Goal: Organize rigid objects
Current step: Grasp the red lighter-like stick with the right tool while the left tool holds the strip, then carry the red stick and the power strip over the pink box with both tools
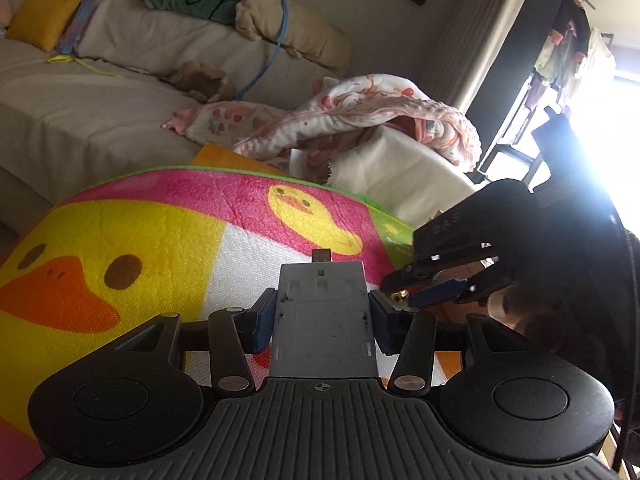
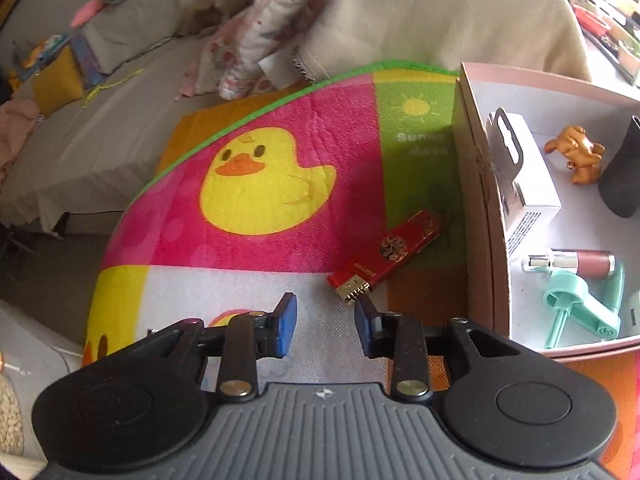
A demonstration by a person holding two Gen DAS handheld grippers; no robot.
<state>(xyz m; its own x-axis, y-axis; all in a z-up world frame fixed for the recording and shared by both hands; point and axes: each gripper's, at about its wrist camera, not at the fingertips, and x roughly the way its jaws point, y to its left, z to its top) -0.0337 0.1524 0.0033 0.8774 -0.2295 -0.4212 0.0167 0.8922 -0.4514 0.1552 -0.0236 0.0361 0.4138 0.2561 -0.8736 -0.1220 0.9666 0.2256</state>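
Just past right tongs [image 2: 325, 330] tip: red lighter [image 2: 384, 256], untouched.

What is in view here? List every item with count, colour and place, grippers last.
Grey flat device: one, grey, clamped in the left gripper above the mat.
Red lighter: one, red and gold, lying on the duck mat beside the box.
Duck mat: one, pink, yellow, green, under everything.
Cardboard box: one, pink-rimmed, right of the mat.
White carton: one, in the box.
Brown figurine: one, in the box.
Lip gloss tube: one, mauve, in the box.
Teal plastic part: one, in the box.
Left gripper: shut on the device.
Right gripper: open, empty, near the lighter.
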